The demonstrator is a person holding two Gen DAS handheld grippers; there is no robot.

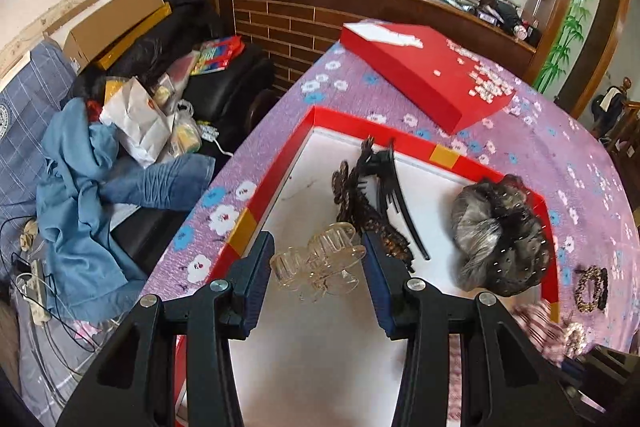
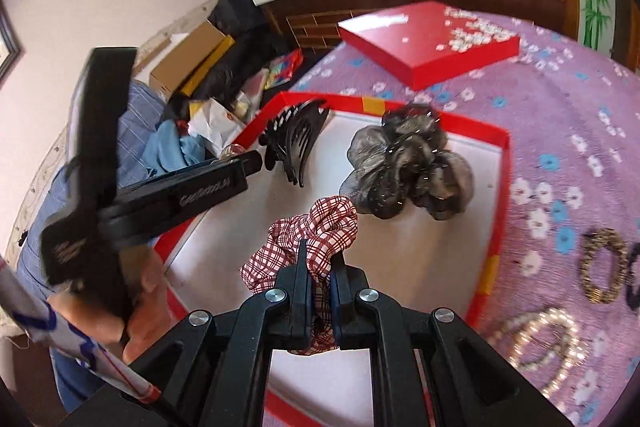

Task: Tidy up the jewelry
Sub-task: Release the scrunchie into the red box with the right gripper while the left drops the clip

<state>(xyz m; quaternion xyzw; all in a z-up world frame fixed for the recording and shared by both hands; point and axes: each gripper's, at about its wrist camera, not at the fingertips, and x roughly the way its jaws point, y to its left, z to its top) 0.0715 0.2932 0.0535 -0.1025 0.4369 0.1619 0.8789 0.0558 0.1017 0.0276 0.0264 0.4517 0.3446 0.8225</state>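
My left gripper [image 1: 316,245] is shut on a clear plastic claw clip [image 1: 320,261], held over the white floor of the open red box [image 1: 280,167]. Inside the box lie a black claw clip [image 1: 390,183], a brown patterned clip [image 1: 360,207] and a grey-black mesh scrunchie [image 1: 500,227]. In the right wrist view my right gripper [image 2: 322,255] is shut on a red-and-white plaid scrunchie [image 2: 320,227], above the near part of the box [image 2: 500,211]. The left gripper [image 2: 252,163] reaches in from the left, near the black clip [image 2: 296,139].
The red box lid [image 1: 428,67] lies at the back of the purple flowered tablecloth [image 2: 560,107]. A leopard-print hair tie [image 2: 604,263] and a pearl hair tie [image 2: 540,339] lie on the cloth right of the box. A cluttered sofa [image 1: 120,131] stands to the left. A hand [image 2: 136,291] holds the left gripper.
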